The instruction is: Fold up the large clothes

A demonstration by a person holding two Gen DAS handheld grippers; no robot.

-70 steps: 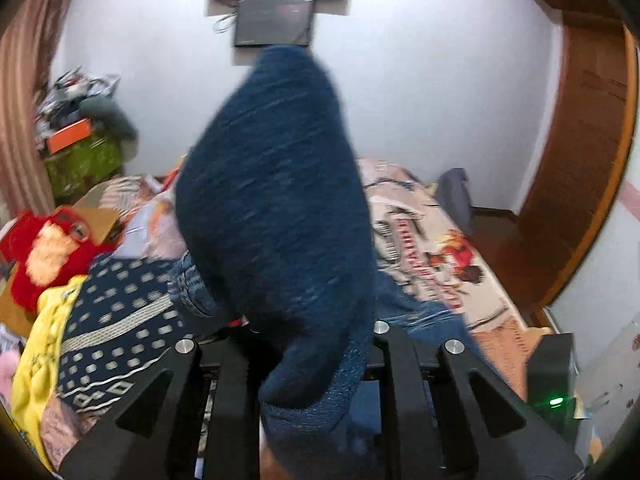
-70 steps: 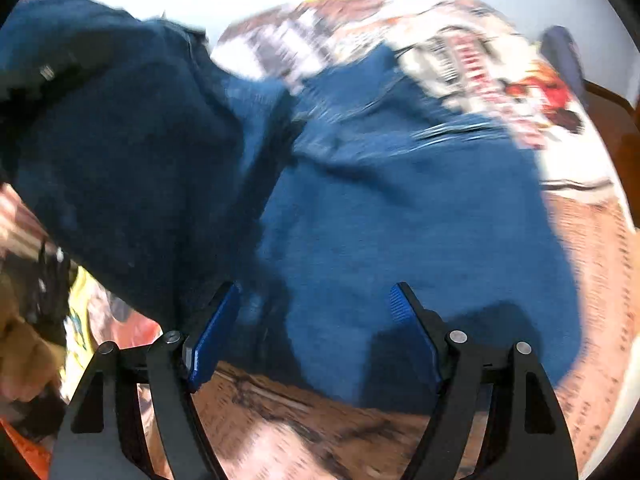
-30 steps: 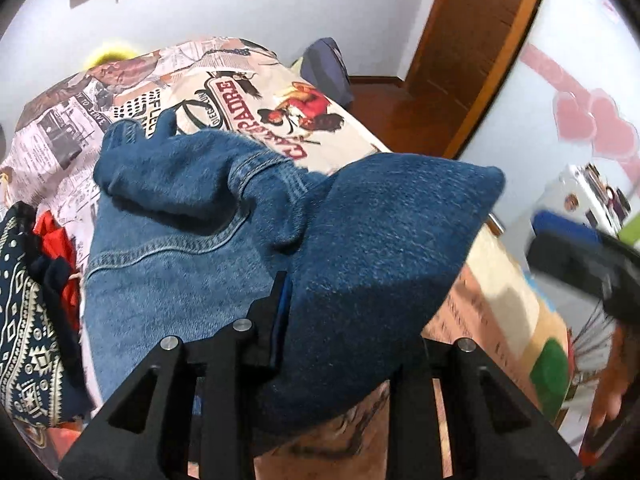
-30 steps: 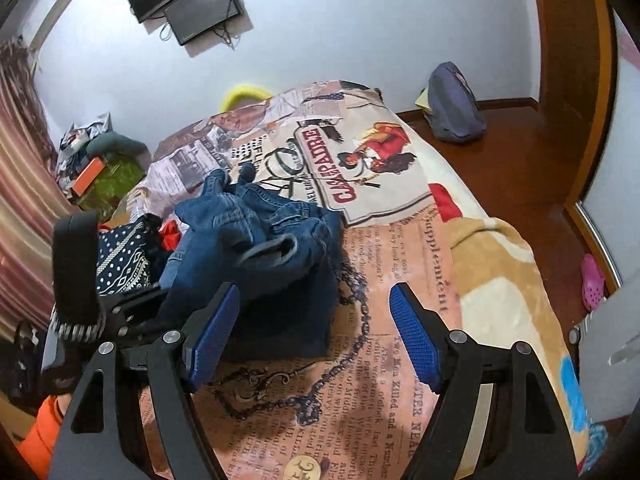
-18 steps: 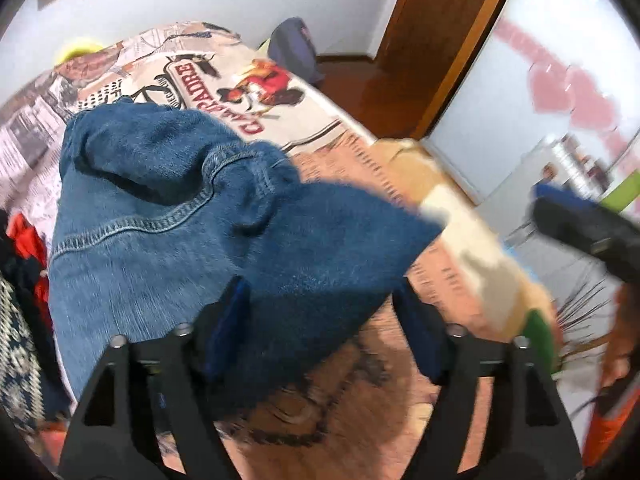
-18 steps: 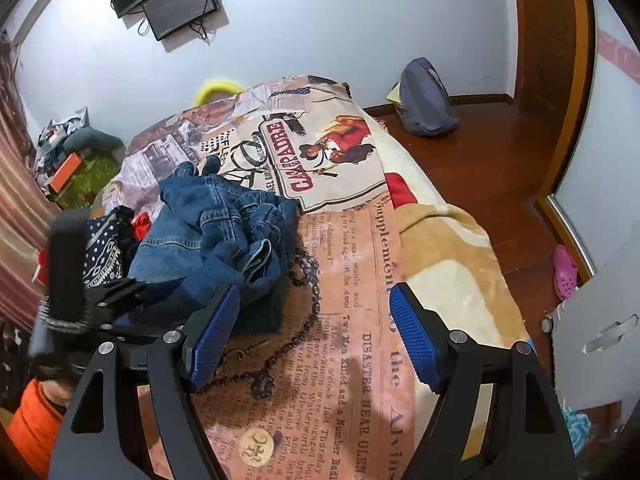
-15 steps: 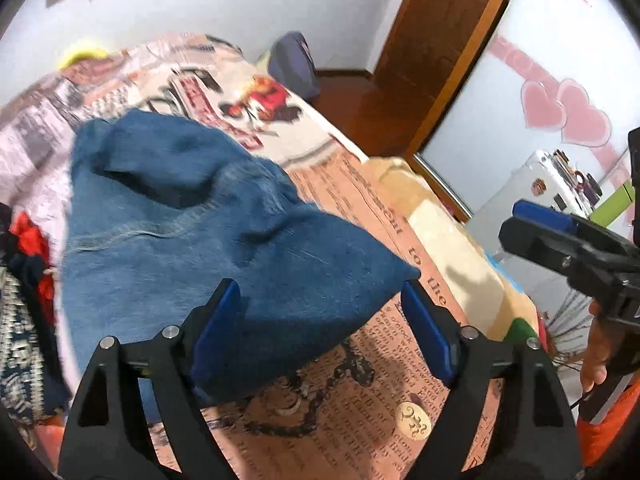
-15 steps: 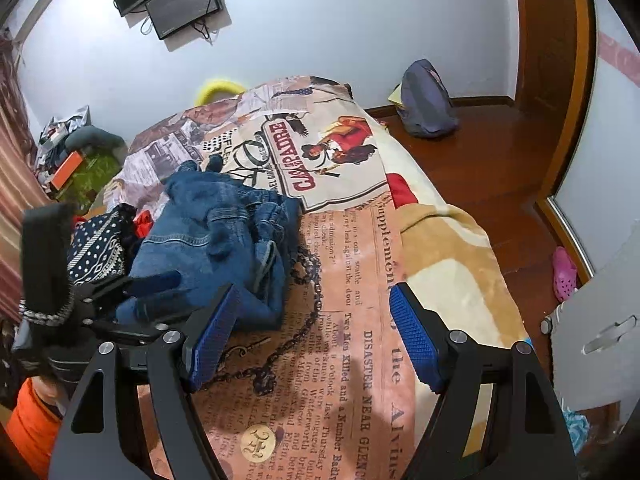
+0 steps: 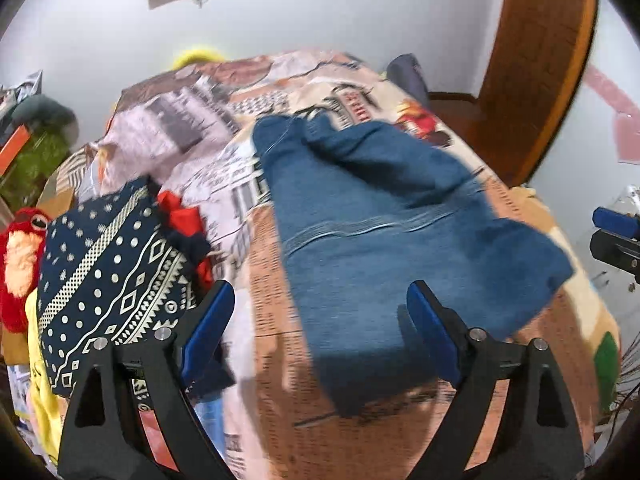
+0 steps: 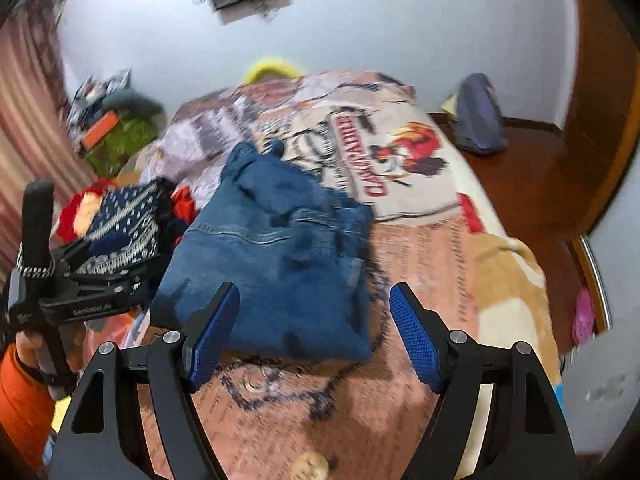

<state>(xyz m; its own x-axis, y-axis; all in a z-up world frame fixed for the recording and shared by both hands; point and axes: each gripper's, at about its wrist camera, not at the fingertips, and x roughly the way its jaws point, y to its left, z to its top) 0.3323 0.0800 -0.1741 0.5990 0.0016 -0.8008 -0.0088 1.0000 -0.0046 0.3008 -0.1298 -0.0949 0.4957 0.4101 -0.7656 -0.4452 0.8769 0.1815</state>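
Through the left wrist view: lying folded on the printed bed cover [image 9: 256, 364], the blue jeans [image 9: 384, 248], doubled into a thick, roughly rectangular bundle with a seam line crossing the top layer and a rumpled end toward the far wall; hovering just short of the bundle's near edge, the left gripper [image 9: 320, 328], jaws spread wide and gripping nothing; sitting to the left of the denim, a heap of other clothes topped by a navy patterned garment [image 9: 116, 276], with a red plush toy [image 9: 20, 256] beyond it at the bed's edge; judging from this, one large garment looking close to done, the heap looking unfolded and waiting. Through the right wrist view: showing the same jeans [image 10: 280, 264] as a compact stack, waistband stitching visible on top, edges fairly square though the far end looking bunched and perhaps needing a smoothing pass; hanging above the bundle's near edge, the right gripper [image 10: 314, 332], jaws likewise wide apart and empty; appearing at the left edge, the other gripper's black body, just beside the denim; blurring somewhat throughout, so finer creases being hard to tell.
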